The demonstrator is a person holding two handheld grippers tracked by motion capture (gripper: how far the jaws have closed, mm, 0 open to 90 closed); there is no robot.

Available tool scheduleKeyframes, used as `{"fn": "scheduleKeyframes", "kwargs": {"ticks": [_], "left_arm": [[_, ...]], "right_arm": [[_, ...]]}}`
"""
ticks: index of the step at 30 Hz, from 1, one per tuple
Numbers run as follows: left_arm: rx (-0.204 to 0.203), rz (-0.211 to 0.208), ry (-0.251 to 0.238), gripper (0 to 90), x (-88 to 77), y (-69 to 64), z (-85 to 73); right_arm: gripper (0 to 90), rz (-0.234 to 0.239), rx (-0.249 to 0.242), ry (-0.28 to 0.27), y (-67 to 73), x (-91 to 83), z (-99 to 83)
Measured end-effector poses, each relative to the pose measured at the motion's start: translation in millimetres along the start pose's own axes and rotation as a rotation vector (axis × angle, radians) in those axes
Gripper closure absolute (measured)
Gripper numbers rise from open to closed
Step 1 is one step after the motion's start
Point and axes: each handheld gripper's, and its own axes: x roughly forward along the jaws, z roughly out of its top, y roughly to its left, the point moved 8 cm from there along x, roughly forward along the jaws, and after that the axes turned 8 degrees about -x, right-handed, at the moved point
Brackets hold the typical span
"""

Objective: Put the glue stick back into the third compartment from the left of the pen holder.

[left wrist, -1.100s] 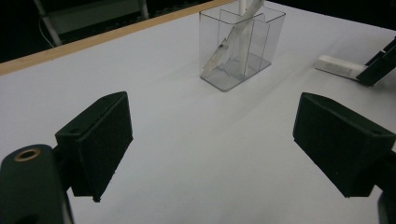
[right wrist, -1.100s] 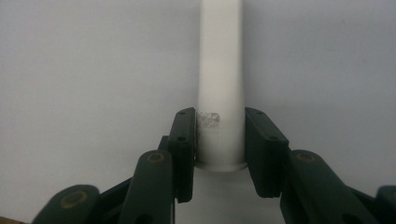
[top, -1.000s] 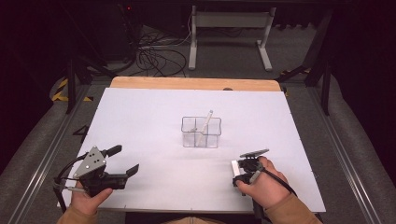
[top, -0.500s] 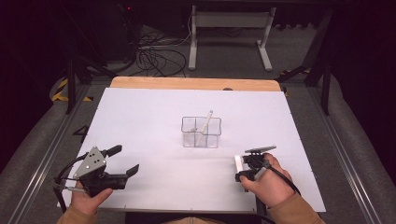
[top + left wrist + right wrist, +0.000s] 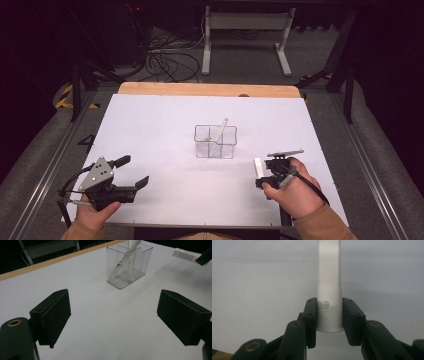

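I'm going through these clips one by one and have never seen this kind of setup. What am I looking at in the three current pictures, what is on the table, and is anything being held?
No robot arm here: a person holds a hand-held two-jaw gripper in each hand. The high view looks down on the white table from above the person's side. The left gripper is at the lower left, the right gripper at the lower right.

The other two pictures come from cameras riding on the grippers, looking along their black jaws. In the left gripper view the jaws stand wide apart with nothing between them.

In the middle of the table stands a clear divided container with a white stick-like utensil leaning inside. In the right gripper view the jaws are closed on the end of a flat white utensil handle; I cannot tell which kind of utensil it is.
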Motion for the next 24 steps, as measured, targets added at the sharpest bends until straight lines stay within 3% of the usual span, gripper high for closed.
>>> {"fn": "scheduleKeyframes", "kwargs": {"ticks": [13,24], "left_arm": [[0.001,0.001,-0.001,12.7,-0.3,0.4,0.4],[0.000,0.001,0.000,12.7,-0.2,0.5,0.2]], "right_arm": [[67.7,0.047,-0.001,-0.020,4.2,-23.6,21.0],[67.6,0.064,-0.080,-0.008,12.1,-39.0,43.3]]}}
